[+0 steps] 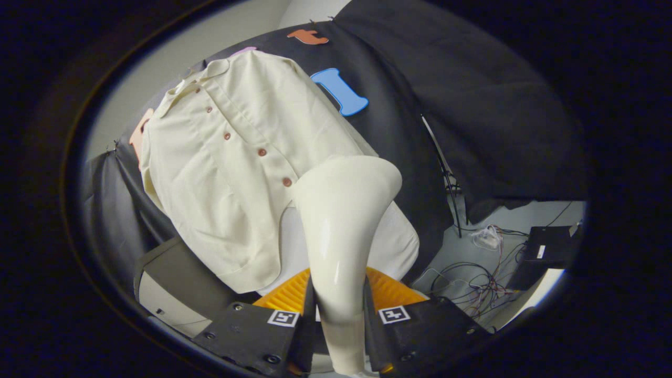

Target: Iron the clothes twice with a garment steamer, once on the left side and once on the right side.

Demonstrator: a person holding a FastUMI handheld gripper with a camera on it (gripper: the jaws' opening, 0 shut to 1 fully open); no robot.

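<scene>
A cream button-up shirt [231, 157] with brown buttons hangs against the black booth wall, tilted in my view with its collar far from the fingers. My gripper [338, 310] is shut on the handle of a cream-white garment steamer [341, 220]. The steamer's wide head rises just beyond the fingers and covers the shirt's lower front edge near the lowest visible button. Whether the head touches the cloth I cannot tell.
A grey-and-white box-like unit [168, 278] stands below the shirt's hem. An orange ribbed surface [286, 294] lies right behind the fingers. On the pale floor lie tangled cables [483, 278] and a black box [551, 247]. A thin black stand pole [446, 173] rises there.
</scene>
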